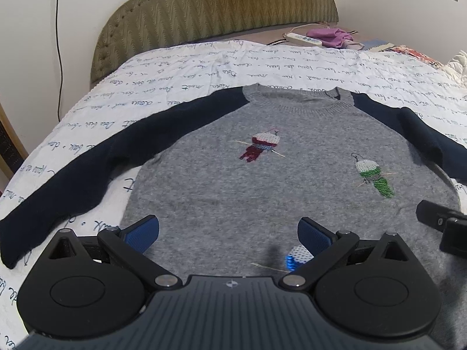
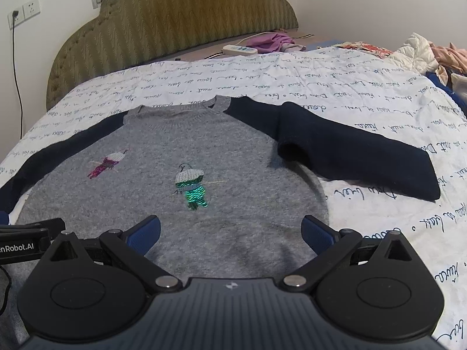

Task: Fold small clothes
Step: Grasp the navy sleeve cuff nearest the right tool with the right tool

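Note:
A small grey sweater [image 1: 262,180] with navy sleeves and sequin birds lies flat, face up, on the bed, neck toward the headboard. Its left sleeve [image 1: 87,163] stretches out to the left. Its right sleeve [image 2: 350,151] stretches out to the right. My left gripper [image 1: 229,233] is open and empty above the sweater's lower body. My right gripper [image 2: 230,232] is open and empty above the sweater [image 2: 204,218] near its lower right side. Part of the right gripper [image 1: 443,227] shows at the left wrist view's right edge.
The sweater lies on a white sheet with handwriting print [image 1: 175,81]. An olive padded headboard [image 1: 216,8] stands behind. A white power strip [image 2: 239,49] and purple cloth [image 2: 271,42] lie at the bed's head. A pile of clothes [image 2: 437,55] sits far right.

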Demonstrator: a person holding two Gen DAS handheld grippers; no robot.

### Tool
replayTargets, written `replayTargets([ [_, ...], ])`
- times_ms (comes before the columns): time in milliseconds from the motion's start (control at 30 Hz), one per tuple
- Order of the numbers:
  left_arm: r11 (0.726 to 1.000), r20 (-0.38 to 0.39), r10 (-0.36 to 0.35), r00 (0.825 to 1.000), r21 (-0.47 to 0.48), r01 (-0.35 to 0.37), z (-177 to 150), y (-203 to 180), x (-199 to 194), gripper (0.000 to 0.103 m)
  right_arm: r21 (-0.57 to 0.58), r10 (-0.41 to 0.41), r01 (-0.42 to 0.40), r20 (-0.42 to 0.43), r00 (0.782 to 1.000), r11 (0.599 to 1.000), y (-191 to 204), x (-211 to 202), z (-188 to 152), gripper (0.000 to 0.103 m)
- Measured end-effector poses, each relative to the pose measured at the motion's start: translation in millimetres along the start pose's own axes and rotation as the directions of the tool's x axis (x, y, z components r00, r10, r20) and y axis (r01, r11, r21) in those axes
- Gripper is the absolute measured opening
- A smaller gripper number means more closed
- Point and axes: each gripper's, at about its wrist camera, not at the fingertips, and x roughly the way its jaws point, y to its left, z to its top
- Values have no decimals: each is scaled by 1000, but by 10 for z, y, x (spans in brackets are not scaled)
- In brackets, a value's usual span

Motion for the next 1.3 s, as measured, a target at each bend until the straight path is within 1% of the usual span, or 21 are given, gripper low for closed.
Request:
replayTargets([
  [133,1000,-6,-4,1000,14,4,12,-78,13,103,39,7,-8,26,1000,999,-177,-10,29,103],
  [233,999,-8,0,1000,35,0,11,-144,29,103,129,26,-35,74,997,991,-449,-48,41,103],
  [333,999,-7,2,1000,49,-1,23,-207,44,103,270,40,-65,97,995,961,-812,-43,52,103],
  [433,998,-12,0,1000,59,0,38,-262,65,103,389,33,-69,99,995,919,-1176,-1,21,103],
  [500,998,-18,1,1000,66,0,39,-296,87,103,473,34,-74,93,995,878,-1419,50,-25,103],
  [567,997,-26,2,1000,76,0,34,-330,117,103,574,50,-94,92,994,814,-1677,134,-89,103],
  [633,996,-35,6,999,87,-3,30,-356,146,103,662,104,-158,121,987,732,-1920,234,-166,103],
  [667,996,-42,6,999,90,-3,32,-366,158,103,693,132,-198,148,980,693,-2017,277,-189,103],
  [700,996,-47,3,999,90,1,35,-371,166,103,710,149,-229,174,973,666,-2090,309,-194,103],
  [767,996,-51,-4,999,88,9,41,-377,171,103,734,147,-249,202,968,632,-2200,366,-167,103],
  [867,995,-49,-2,999,98,7,50,-392,176,103,760,104,-254,240,965,598,-2331,454,-117,102],
  [967,994,-56,4,998,106,2,53,-401,206,103,779,53,-237,254,966,580,-2426,549,-45,94],
  [1000,994,-60,5,998,105,1,53,-400,221,103,780,42,-233,257,966,581,-2459,579,-15,88],
  [1033,995,-64,6,998,104,1,54,-396,238,103,781,31,-225,255,966,583,-2482,606,13,76],
  [1067,995,-68,6,998,103,1,52,-391,252,103,784,15,-212,250,968,584,-2503,635,35,66],
  [1100,995,-72,8,997,103,0,55,-388,267,103,789,1,-193,237,971,583,-2529,673,54,44],
  [1133,994,-74,9,997,105,-1,62,-385,279,103,797,-8,-175,220,975,579,-2562,720,65,25],
  [1200,994,-68,15,998,109,-7,82,-367,289,103,816,-12,-152,191,982,557,-2623,808,67,9],
  [1233,994,-63,19,998,109,-12,98,-349,293,103,816,-5,-153,188,982,557,-2657,835,82,8],
  [1267,994,-60,23,998,107,-16,116,-325,298,103,808,0,-157,191,982,568,-2695,849,128,8],
  [1300,995,-57,25,998,103,-19,137,-297,303,103,794,-8,-150,191,981,589,-2721,843,187,8],
])
